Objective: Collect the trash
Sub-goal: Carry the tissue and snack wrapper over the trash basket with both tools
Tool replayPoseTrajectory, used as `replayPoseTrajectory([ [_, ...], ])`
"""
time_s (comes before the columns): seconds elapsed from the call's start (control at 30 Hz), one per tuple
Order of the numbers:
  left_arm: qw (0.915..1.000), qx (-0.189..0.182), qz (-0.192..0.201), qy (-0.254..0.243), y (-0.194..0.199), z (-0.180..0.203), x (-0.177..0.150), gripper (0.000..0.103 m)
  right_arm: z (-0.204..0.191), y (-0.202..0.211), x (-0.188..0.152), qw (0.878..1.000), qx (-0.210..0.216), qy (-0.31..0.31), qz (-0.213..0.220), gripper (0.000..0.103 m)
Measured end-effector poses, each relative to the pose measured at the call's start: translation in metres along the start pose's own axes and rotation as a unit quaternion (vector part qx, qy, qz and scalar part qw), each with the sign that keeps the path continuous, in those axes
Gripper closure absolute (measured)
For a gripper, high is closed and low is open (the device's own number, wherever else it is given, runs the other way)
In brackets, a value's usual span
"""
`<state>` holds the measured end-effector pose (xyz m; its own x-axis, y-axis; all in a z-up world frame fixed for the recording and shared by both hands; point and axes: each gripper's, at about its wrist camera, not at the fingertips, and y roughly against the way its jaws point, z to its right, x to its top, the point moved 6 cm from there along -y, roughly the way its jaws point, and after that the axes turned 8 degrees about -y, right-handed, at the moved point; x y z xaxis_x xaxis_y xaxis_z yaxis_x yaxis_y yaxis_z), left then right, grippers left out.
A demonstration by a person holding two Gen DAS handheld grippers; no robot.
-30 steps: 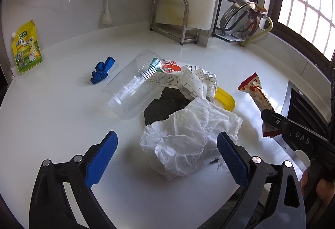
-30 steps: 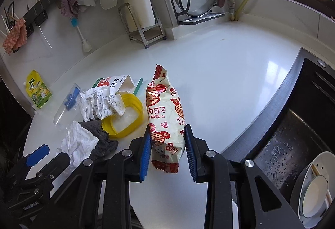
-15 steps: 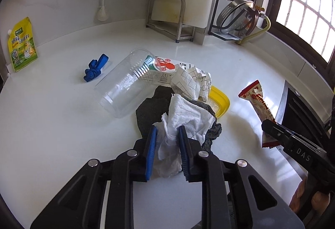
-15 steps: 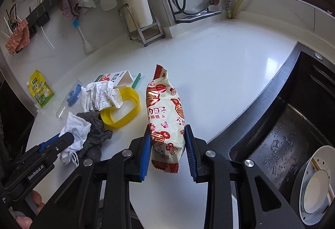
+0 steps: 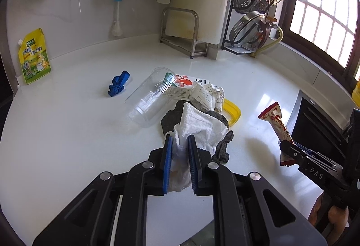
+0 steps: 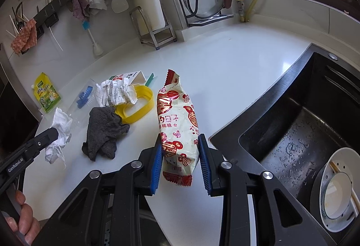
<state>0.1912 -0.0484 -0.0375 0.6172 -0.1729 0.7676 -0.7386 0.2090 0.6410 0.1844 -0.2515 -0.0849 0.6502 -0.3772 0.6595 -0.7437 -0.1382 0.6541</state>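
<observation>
The left gripper [image 5: 180, 144] is clamped on the crumpled white tissue [image 5: 198, 126], lifted near the grey rag [image 6: 103, 131] on the white counter [image 5: 67, 133]. The right gripper [image 6: 180, 151] pinches the red snack wrapper [image 6: 177, 120] just left of the sink [image 6: 292, 133]. The thin tissue may tear or slip free, and its loose tail could snag the rag and drag it along

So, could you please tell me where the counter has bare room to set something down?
Bare patches: between the yellow pouch and blue clip, and from the snack wrapper back toward the pot rack. It is crowded around the plastic cup and grey cloth.
</observation>
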Motion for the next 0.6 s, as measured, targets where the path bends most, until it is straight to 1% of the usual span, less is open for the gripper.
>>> replayPoseTrajectory([
  [0.17, 1.0, 0.0, -0.003, -0.008, 0.021, 0.004, -0.021, 0.088, 0.004, 0.022, -0.028, 1.0, 0.003, -0.011, -0.003, 0.074],
  [0.33, 0.9996, -0.006, -0.014, -0.024, 0.038, 0.016, -0.047, 0.088, 0.005, 0.05, -0.059, 0.999, 0.016, -0.028, -0.004, 0.074],
  [0.43, 0.9992, -0.005, -0.017, -0.037, 0.048, 0.025, -0.063, 0.088, 0.001, 0.066, -0.08, 0.999, 0.019, -0.026, -0.006, 0.074],
  [0.6, 0.9986, -0.013, -0.029, -0.042, 0.063, 0.036, -0.091, 0.088, -0.006, 0.089, -0.112, 0.999, 0.027, -0.013, -0.018, 0.074],
])
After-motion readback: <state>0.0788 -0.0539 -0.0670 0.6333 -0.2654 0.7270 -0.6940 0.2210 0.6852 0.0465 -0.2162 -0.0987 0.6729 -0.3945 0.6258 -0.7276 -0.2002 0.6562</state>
